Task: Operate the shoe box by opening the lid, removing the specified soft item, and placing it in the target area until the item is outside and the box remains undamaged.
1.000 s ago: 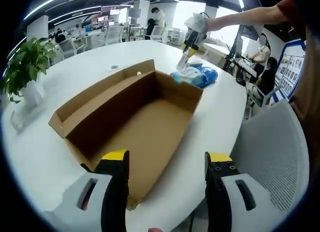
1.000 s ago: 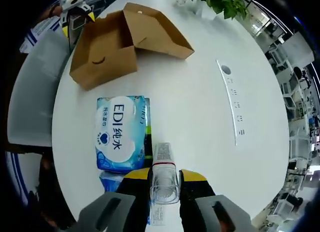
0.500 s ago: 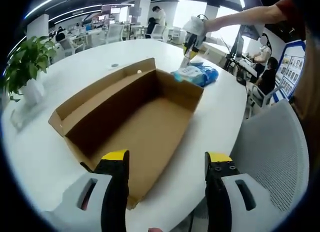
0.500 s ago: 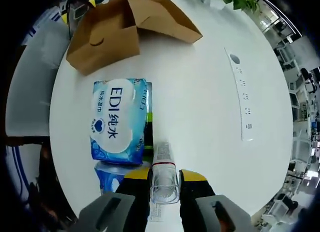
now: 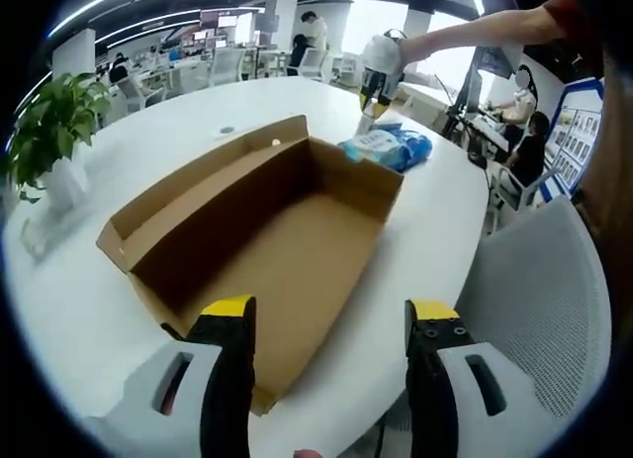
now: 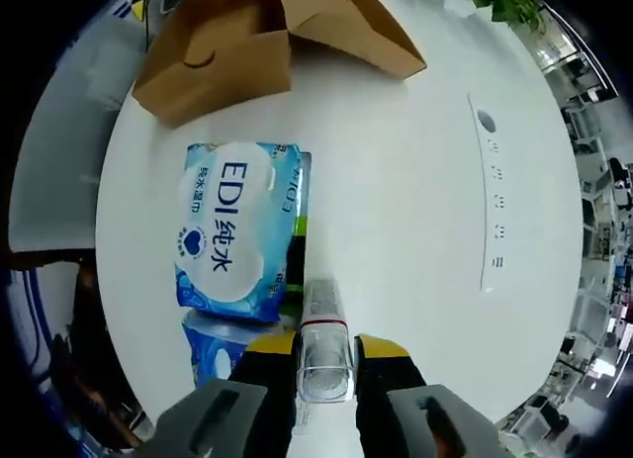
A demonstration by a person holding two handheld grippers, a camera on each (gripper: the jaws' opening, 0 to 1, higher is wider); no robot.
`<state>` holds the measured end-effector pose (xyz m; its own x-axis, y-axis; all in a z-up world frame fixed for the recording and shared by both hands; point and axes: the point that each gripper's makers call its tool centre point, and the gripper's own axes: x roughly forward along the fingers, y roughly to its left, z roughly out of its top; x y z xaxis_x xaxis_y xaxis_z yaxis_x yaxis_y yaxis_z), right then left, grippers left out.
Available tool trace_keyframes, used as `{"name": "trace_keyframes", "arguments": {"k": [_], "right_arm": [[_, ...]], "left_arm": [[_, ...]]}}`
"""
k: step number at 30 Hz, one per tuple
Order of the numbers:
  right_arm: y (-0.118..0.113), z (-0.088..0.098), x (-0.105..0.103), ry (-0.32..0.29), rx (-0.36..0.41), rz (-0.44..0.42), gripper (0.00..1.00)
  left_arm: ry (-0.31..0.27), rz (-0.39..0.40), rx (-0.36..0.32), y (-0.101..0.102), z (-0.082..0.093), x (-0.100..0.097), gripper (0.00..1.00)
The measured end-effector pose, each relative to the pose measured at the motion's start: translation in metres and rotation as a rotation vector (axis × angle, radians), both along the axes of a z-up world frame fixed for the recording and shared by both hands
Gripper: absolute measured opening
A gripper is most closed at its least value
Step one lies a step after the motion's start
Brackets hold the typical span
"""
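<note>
— Since a second ago, what has moved?

— Your right gripper (image 6: 324,364) has risen a little off the table (image 6: 415,201); in the left gripper view it (image 5: 377,74) now hangs higher above the blue packs. The small clear tube (image 6: 324,339) stays clenched between its yellow-tipped jaws, the open round end towards the camera, a thin red band just past that end.

— And the soft item?

— You have it outside the box. Just ahead of your right jaws, slightly to their left, lies the soft pack (image 6: 235,229): a blue and white plastic pouch, puffy, printed "EDI" with Chinese characters and a small heart mark. A second blue pack (image 6: 220,341) lies nearer, partly hidden beneath the left jaw and under the first pack's near edge. A dark, green-edged strip shows along the first pack's right side; what it is cannot be told.

— The shoe box?

— Farther on beyond the pack, well apart from it, your brown cardboard shoe box (image 6: 223,57) sits on the table with the lid swung open. Your left gripper (image 5: 321,324) stands released, jaws spread wide, just over the near edge of the box (image 5: 262,230). Its inside is bare brown card, the lid lying back to the left. Past its far corner the packs (image 5: 388,146) rest. Off to the left stands a potted plant (image 5: 49,127); to the right, a grey mesh chair (image 5: 539,300).
</note>
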<state>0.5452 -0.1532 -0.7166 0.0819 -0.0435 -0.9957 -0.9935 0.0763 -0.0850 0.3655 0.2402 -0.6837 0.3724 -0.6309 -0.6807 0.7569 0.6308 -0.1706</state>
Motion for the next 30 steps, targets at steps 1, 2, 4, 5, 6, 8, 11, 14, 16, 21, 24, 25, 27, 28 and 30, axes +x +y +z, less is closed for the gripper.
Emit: {"name": "trace_keyframes", "arguments": {"k": [1, 2, 4, 5, 6, 8, 11, 14, 16, 21, 24, 25, 27, 28, 30], "right_arm": [[0.001, 0.0, 0.001, 0.005, -0.003, -0.011, 0.17], [0.001, 0.0, 0.001, 0.009, -0.006, -0.018, 0.17], [0.003, 0.0, -0.001, 0.018, -0.011, -0.025, 0.17], [0.006, 0.0, -0.001, 0.019, -0.006, -0.033, 0.17], [0.007, 0.0, -0.001, 0.015, -0.001, -0.033, 0.17], [0.009, 0.0, 0.0, 0.018, 0.002, -0.05, 0.17], [0.008, 0.0, 0.001, 0.023, 0.003, -0.071, 0.17], [0.007, 0.0, 0.0, 0.026, 0.009, -0.08, 0.18], [0.007, 0.0, 0.0, 0.029, 0.014, -0.086, 0.18], [0.005, -0.008, -0.007, 0.049, 0.024, -0.1, 0.19], [0.004, -0.01, -0.009, 0.048, 0.027, -0.107, 0.21], [0.004, -0.011, -0.008, 0.049, 0.029, -0.108, 0.21], [0.003, -0.011, -0.008, 0.05, 0.027, -0.105, 0.21], [0.002, -0.011, -0.007, 0.047, 0.026, -0.103, 0.21], [0.001, -0.01, -0.006, 0.043, 0.028, -0.1, 0.21]], "left_arm": [[0.0, 0.0, -0.001, 0.0, 0.0, 0.0, 0.6], [0.0, -0.001, -0.002, -0.001, 0.0, 0.0, 0.6], [0.0, -0.002, -0.001, -0.001, 0.0, 0.0, 0.6], [0.0, -0.001, -0.001, -0.001, -0.001, 0.0, 0.6], [0.0, -0.001, -0.002, -0.001, -0.001, 0.0, 0.6], [0.0, -0.002, -0.002, -0.001, -0.001, 0.0, 0.6], [0.0, -0.003, -0.003, -0.001, -0.001, -0.001, 0.6], [0.0, -0.001, -0.003, -0.001, -0.001, 0.0, 0.6], [0.001, -0.003, -0.001, -0.001, -0.001, 0.0, 0.6], [0.0, -0.004, -0.004, -0.002, 0.0, 0.001, 0.6], [0.0, -0.004, -0.003, -0.002, 0.0, 0.001, 0.6], [0.0, -0.004, -0.003, -0.002, 0.0, 0.001, 0.6], [0.0, -0.005, -0.001, -0.002, 0.0, 0.001, 0.6], [0.001, -0.004, -0.001, -0.001, 0.0, 0.001, 0.6], [0.001, -0.005, -0.001, -0.002, 0.0, 0.001, 0.6]]}}
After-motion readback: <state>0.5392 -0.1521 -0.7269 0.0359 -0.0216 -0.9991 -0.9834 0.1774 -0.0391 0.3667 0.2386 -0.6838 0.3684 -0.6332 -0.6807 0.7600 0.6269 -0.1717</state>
